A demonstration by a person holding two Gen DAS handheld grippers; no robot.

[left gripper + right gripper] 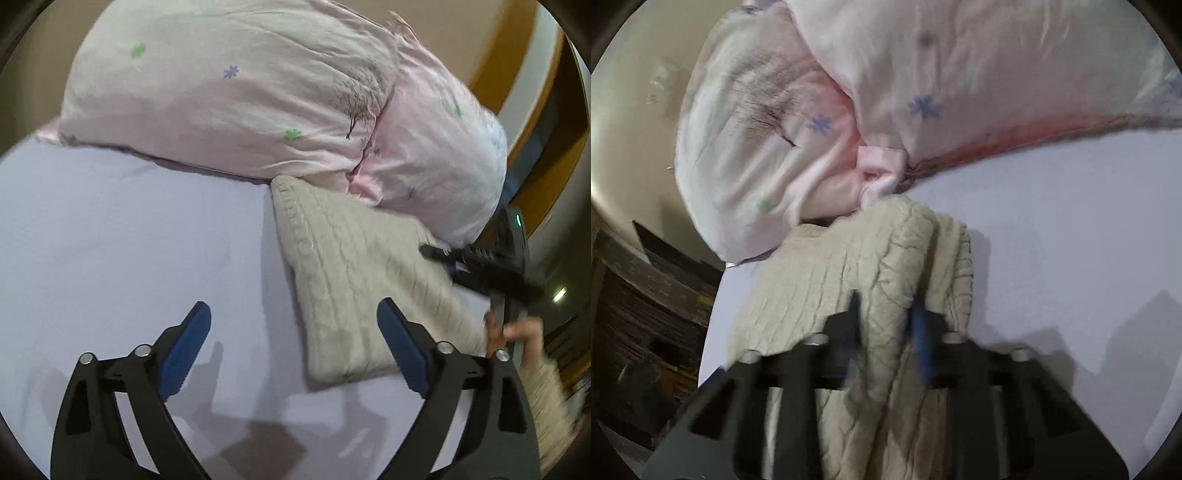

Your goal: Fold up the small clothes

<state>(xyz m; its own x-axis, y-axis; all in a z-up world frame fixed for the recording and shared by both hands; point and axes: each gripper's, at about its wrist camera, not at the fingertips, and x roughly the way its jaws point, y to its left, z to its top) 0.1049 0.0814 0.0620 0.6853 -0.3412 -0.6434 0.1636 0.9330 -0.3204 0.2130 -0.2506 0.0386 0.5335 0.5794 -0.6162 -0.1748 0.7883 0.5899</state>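
A beige cable-knit garment lies folded on the lilac bed sheet, its far corner against a pink pillow. My left gripper is open and empty above the sheet, its right finger over the garment's left edge. My right gripper has its blue-padded fingers closed around a bunched ridge of the same knit garment. In the left wrist view the right gripper shows blurred at the garment's right side, with a hand behind it.
Two pink flowered pillows lie along the head of the bed, just beyond the garment, and also show in the right wrist view. A wooden frame stands at the right. The bed's edge and dark shelves lie left in the right wrist view.
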